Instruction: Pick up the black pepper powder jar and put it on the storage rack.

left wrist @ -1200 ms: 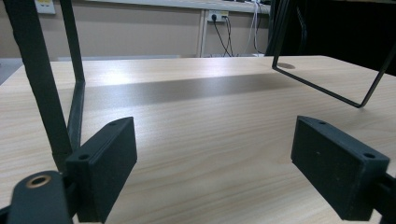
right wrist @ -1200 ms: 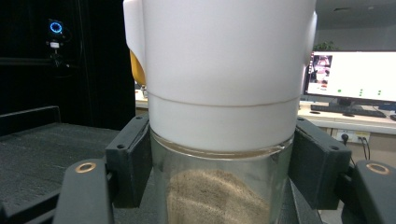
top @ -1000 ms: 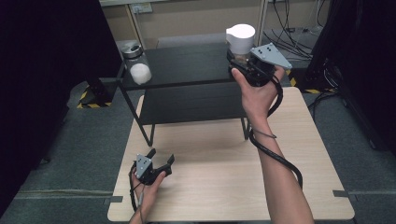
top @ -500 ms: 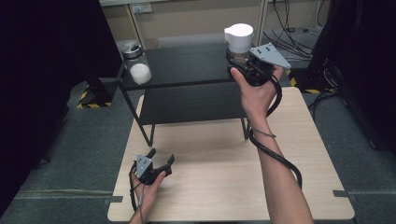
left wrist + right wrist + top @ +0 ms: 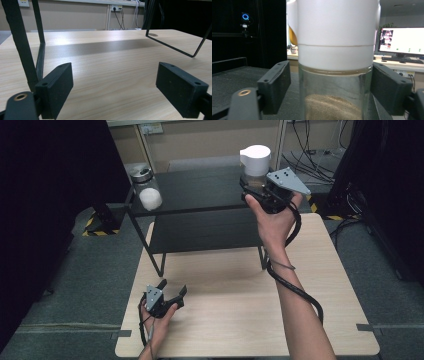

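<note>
At the upper left of the high view a small jar [image 5: 148,190] with a grey lid and white contents stands near the left edge of the black shelf [image 5: 200,190], with bare shelf top stretching to its right. Lower left, the left hand-held gripper [image 5: 171,289] rests low over the table [image 5: 235,310] near its front edge — its jaws are spread wide with nothing between them, and in the left gripper view bare wood runs ahead to the shelf's thin black legs [image 5: 175,47]. Toward the upper right, the white-lidded glass jar [image 5: 255,167] stands at the shelf's right end, close to its edge. The right hand-held gripper [image 5: 250,187] sits right at the jar — in the right gripper view the jar [image 5: 335,75], with sandy grains at its bottom, stands between the parted jaws, a narrow gap visible on each side.
</note>
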### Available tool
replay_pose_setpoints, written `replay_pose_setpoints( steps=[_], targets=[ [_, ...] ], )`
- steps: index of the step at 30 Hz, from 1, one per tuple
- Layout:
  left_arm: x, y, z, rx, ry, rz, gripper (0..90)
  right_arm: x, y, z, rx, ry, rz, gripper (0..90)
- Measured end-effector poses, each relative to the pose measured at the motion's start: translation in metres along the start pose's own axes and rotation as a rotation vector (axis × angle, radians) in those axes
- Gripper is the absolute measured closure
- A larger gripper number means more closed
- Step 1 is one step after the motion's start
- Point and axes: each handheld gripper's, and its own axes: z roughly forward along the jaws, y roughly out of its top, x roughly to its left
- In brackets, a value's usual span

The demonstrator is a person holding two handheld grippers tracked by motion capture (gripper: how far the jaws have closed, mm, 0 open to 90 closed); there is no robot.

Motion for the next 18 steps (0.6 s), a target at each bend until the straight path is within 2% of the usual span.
replay_pose_setpoints(
  steps=[5,10,18],
  targets=[
    [0.000,0.000,0.000,0.001,0.000,0.001,13.8,0.004,0.000,-0.003,0.000,-0.003,-0.019,15.4],
    [0.000,0.000,0.000,0.003,0.000,0.001,13.9,0.004,-0.004,-0.011,-0.016,0.000,-0.013,15.2],
    [-0.001,0.000,0.000,0.002,0.001,0.002,13.8,0.003,-0.007,-0.025,-0.035,0.032,-0.011,14.7]
  ],
)
